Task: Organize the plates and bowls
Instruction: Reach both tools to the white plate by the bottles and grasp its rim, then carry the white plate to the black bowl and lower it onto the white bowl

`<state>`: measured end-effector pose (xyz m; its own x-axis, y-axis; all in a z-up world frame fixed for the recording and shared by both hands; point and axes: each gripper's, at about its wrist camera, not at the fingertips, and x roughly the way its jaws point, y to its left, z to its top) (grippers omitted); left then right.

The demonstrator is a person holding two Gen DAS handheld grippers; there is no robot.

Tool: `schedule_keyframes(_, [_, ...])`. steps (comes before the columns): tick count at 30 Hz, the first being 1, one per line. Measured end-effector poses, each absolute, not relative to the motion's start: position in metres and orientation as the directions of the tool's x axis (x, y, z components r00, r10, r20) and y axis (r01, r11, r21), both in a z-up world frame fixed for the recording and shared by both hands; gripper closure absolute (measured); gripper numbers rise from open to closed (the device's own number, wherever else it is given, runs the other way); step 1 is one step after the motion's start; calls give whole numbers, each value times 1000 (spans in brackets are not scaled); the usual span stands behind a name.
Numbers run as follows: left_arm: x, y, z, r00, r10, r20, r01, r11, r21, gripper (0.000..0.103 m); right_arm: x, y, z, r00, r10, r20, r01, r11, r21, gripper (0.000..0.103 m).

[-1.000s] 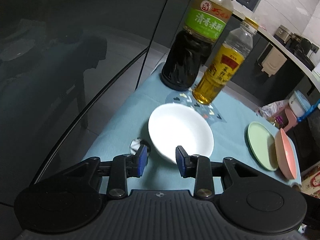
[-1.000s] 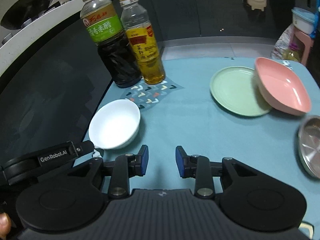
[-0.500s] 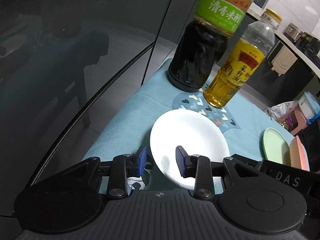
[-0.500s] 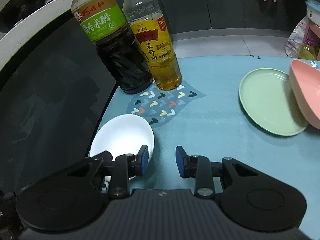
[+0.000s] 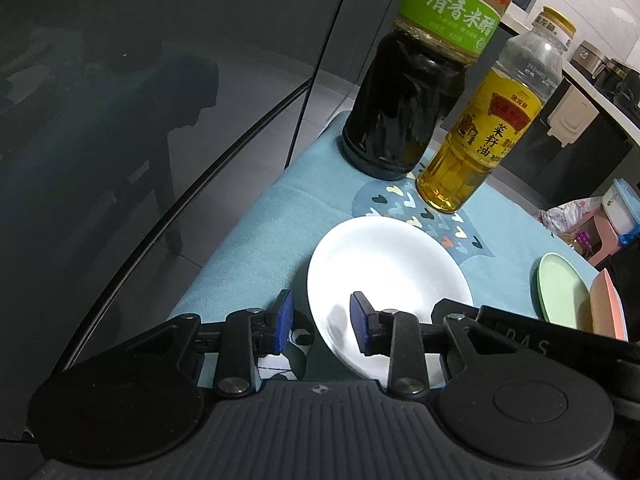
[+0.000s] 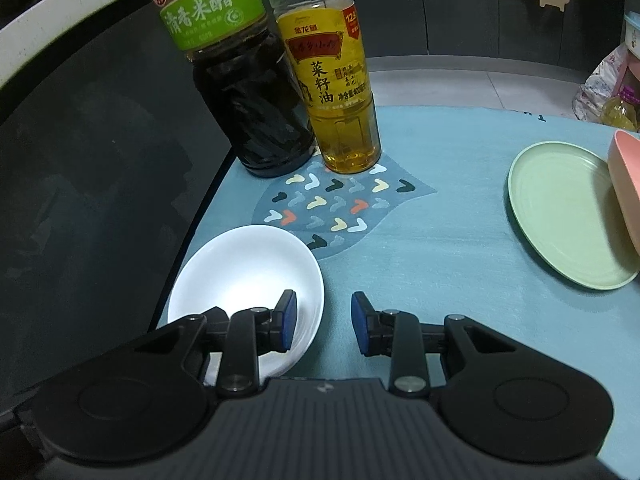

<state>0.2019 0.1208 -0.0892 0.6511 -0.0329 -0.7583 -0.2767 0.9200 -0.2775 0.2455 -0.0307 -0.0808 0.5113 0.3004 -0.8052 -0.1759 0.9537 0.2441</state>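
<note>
So both grippers are down low over the same white bowl (image 5: 386,280), which sits on the teal tablecloth (image 6: 460,264) near the table's edge. The left gripper (image 5: 320,326) has its jaws closing, straddling the bowl's near rim at about 6 o'clock: one blue pad outside the wall, the other over the inside. Hard to say if the pads actually press on the rim, looks like a small gap to me. The right gripper (image 6: 322,326) has its jaws parted with nothing gripped; its left pad hangs over the bowl's rim at around 4 o'clock, the other pad over bare cloth.

Further out, at roughly 12 o'clock from the bowl, a patch of little coloured chevrons (image 6: 332,208) is printed on the cloth. Behind that stand two bottles side by side: a dark vinegar bottle (image 6: 248,120) with a green label and a yellow oil bottle (image 6: 340,100).

Off at 3 o'clock, well apart from the bowl, a green plate (image 6: 560,220) lies flat, with a pink bowl (image 6: 626,184) tilted against its far side.
</note>
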Motion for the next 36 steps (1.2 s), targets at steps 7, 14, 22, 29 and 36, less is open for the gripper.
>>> schedule_keyframes(7, [206,119,-94,649,-53,-759,-255,925,-283,79,250,-30,-89,498,280,-820,-163,960,229,72])
schedule_keyframes(14, [203,117,-93,656,-62,-752,-225,935,-274,91,253,-27,-92,473,310,-825,-201,949,242,94])
schedule_keyframes(22, [183,107,-75,674,-71,-736,-195,943,-270,91,233,-33,-76,492,295,-819,-195,954,227,93])
schedule_keyframes(29, [150,92,-53,699,-81,-711,-154,953,-260,90,197,-45,-51,530,301,-793,-194,953,232,93])
schedule_keyframes(36, [110,73,-35,713,-112,-692,-95,963,-253,90,151,-62,-23,586,295,-754,-185,955,231,93])
